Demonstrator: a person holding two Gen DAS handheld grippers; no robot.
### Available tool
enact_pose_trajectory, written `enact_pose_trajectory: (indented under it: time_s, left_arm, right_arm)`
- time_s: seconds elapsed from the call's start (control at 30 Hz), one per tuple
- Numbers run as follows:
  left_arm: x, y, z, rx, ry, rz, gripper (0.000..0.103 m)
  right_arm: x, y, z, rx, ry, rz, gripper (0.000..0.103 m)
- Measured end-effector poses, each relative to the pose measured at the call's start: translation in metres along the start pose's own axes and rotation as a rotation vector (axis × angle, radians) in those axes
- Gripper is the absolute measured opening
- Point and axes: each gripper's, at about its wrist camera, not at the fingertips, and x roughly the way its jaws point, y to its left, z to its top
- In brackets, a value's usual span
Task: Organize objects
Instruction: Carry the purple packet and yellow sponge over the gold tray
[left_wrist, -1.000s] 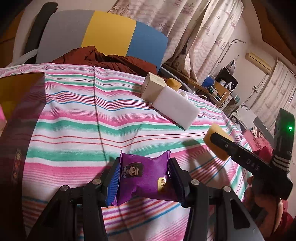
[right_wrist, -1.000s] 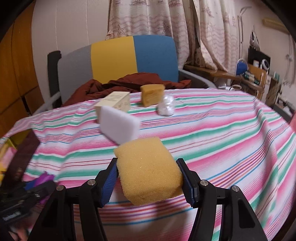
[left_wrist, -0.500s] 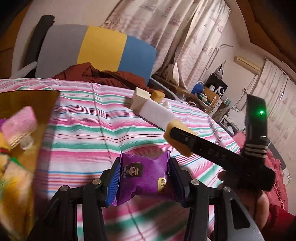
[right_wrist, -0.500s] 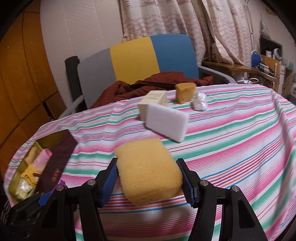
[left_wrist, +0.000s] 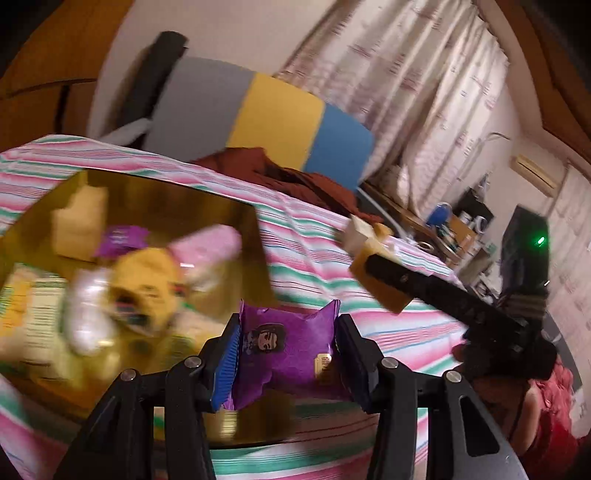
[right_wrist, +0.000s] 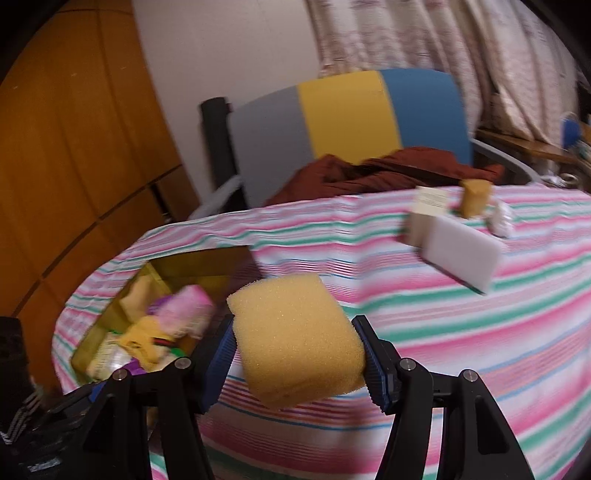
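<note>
Both tongs are squeezed shut on things — a purple snack packet (left_wrist: 286, 350) by the left gripper (left_wrist: 286, 360), a yellow sponge (right_wrist: 295, 338) by the right gripper (right_wrist: 297, 354). Near the full gold box (left_wrist: 236, 210), something could be knocked out — or dropped outside.

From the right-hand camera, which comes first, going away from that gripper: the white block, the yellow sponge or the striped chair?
1. Yellow sponge: clamped between the fingers.
2. White block: on the table, up and right.
3. Striped chair: behind the table, farthest.
</note>
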Motion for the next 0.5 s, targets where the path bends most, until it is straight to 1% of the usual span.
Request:
enact_pose_trajectory:
  time_s: [0.07, 0.13, 0.27, 0.3, 0.37, 0.5]
  left_arm:
    - [-0.006, 0.016, 0.002, -0.013, -0.005, 0.039, 0.051]
    - [-0.008, 0.030, 0.003, -0.022, 0.006, 0.067, 0.051]
    - [-0.007, 0.053, 0.002, -0.022, 0.067, 0.122, 0.051]
    - [-0.007, 0.056, 0.001, -0.022, 0.077, 0.132, 0.051]
    - [-0.008, 0.057, 0.000, 0.010, 0.086, 0.156, 0.051]
    - [-0.007, 0.059, -0.001, 0.047, 0.093, 0.194, 0.053]
  right_arm:
    - [0.008, 0.018, 0.008, -0.027, 0.003, 0.035, 0.063]
    - [0.016, 0.035, 0.015, -0.052, 0.005, 0.063, 0.063]
    - [0.041, 0.072, 0.030, -0.109, 0.035, 0.115, 0.063]
    - [0.047, 0.079, 0.033, -0.121, 0.042, 0.120, 0.063]
    - [0.063, 0.093, 0.040, -0.140, 0.066, 0.127, 0.063]
    - [0.097, 0.113, 0.053, -0.142, 0.114, 0.134, 0.063]
